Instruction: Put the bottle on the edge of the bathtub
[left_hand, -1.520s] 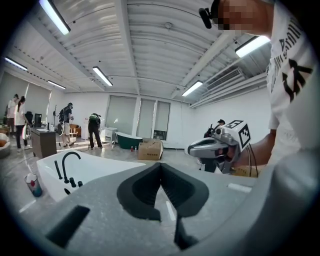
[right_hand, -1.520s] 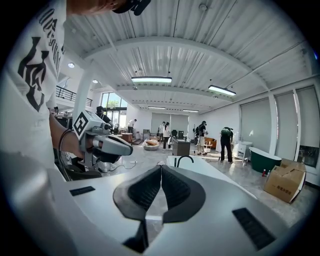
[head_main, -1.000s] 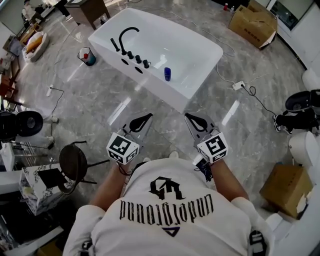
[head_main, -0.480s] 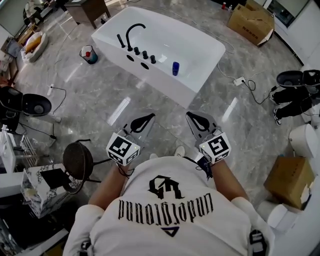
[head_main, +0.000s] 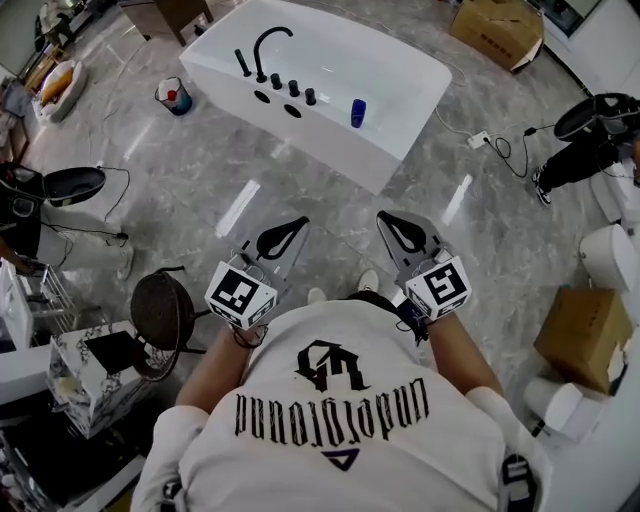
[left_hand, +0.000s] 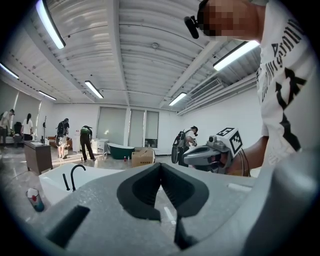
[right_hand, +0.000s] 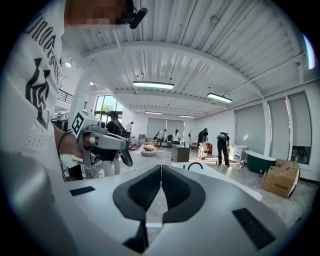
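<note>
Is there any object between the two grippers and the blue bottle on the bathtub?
Nothing visible. Only floor lies between the left gripper, the right gripper and the bathtub, where the blue bottle stands.

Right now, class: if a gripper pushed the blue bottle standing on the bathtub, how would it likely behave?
The blue bottle stands upright and looks taller than wide, so a push would probably tip it. The bathtub rim looks glossy, so it might slide first. It looks small, so likely light.
</note>
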